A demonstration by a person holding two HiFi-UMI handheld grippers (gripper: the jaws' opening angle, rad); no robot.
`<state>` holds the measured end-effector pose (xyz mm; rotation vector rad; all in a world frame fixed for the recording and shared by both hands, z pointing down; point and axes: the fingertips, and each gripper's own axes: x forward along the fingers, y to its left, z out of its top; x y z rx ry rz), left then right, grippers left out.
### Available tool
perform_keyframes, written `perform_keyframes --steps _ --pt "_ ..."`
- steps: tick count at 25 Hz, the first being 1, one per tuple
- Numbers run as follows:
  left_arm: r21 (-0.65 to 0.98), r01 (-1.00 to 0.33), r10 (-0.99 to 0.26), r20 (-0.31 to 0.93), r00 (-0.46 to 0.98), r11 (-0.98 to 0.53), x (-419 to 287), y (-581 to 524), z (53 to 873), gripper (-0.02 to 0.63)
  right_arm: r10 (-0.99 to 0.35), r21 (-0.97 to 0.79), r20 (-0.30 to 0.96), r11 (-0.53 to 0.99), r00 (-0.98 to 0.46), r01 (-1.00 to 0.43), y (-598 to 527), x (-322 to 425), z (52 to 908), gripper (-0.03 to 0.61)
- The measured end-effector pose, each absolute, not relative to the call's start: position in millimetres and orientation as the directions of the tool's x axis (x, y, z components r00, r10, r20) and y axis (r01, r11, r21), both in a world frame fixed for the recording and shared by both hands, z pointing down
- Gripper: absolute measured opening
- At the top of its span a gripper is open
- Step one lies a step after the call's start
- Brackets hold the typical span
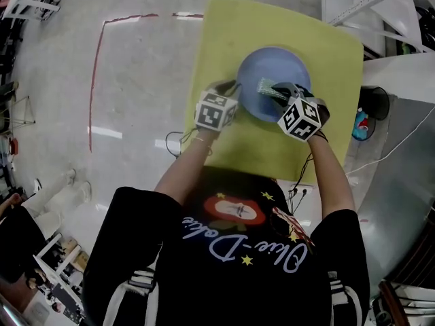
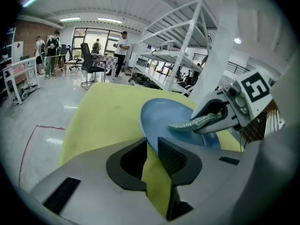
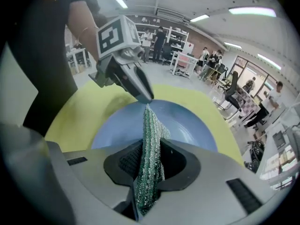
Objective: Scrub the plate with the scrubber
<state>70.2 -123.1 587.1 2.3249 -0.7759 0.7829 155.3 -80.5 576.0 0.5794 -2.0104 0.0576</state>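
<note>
A: What's on the left?

B: The left gripper is clamped on the rim of the blue plate, which sits on the yellow table.

A: And on the right?

B: The right gripper grips the green mesh scrubber upright between its jaws. The scrubber's free end reaches over the plate, near the left gripper's tip. I can't tell whether it touches the plate.

I get the head view from above the shoulders, looking steeply down on the yellow table. Each gripper view rides close behind its own jaws, low over it, facing inward; all three share the blue plate.
</note>
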Motion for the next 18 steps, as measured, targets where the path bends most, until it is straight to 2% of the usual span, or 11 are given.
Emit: perform_keyframes --steps 4,9,18 --pt "0.314 -0.666 -0.338 0.671 0.660 -0.677 71 -122 587 0.063 -0.445 0.300 0.842 0.857 -0.306 -0.419 -117 173 576 0.066" --pt "0.305 -0.663 -0.340 0.671 0.659 -0.683 70 -122 588 0.063 -0.460 0.335 0.853 0.845 -0.246 -0.418 -136 187 584 0.066" --pt "0.305 -0.664 -0.342 0.670 0.659 -0.683 65 -122 587 0.064 -0.370 0.258 0.912 0.855 -0.179 -0.450 -112 201 602 0.071"
